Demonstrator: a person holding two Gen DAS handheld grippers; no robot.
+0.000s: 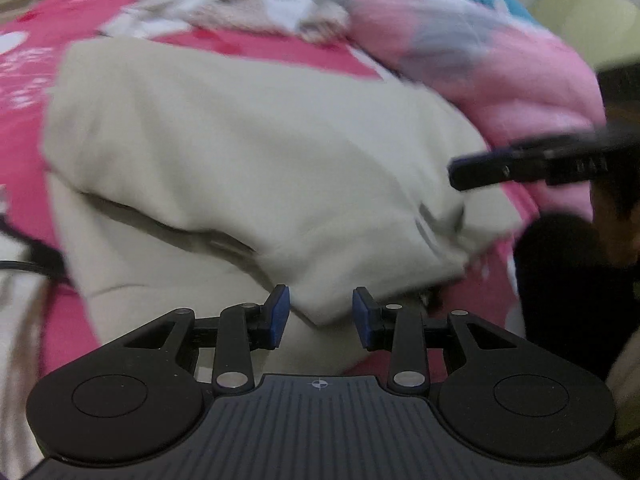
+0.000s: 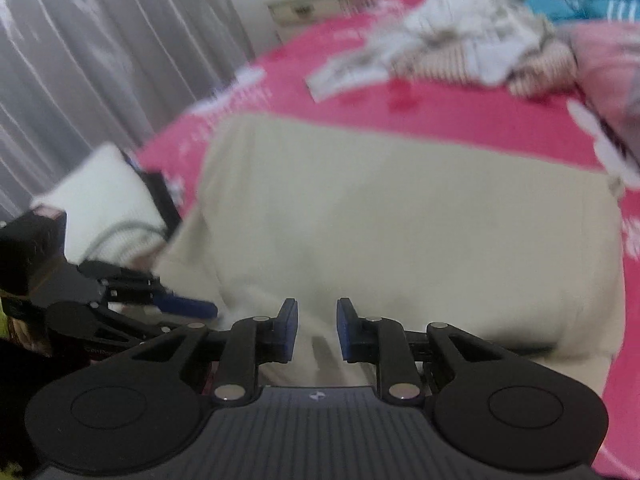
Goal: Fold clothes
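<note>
Cream garment [image 1: 256, 152] spread on pink bedsheet [image 1: 24, 92], partly folded: upper layer doubled over lower, a shadowed crease between them across the near left. Placement central on the sheet, presumably to leave working room on all sides.

Left gripper [image 1: 320, 314] low at the near edge, jaws moderately apart, a corner of the folded layer lying just ahead of the gap; no cloth clamped as far as visible (blur limits certainty). Position consistent with readiness to pinch that corner.

Right gripper [image 2: 316, 330] likewise at the near hem, jaws parted narrowly, nothing between the blue pads [image 2: 289, 330]. Also visible from the left wrist view, reaching in from the right side over the garment's far corner.

Paired stance at opposite ends of one edge: judged as preparation to lift both corners together, keeping the fold square.

Unfolded clothes pile [image 2: 460, 48] and pink quilt [image 1: 500, 72] beyond the garment, near but apart, so not in the way.

Risk: uneven pinch depth, skewed fold.
</note>
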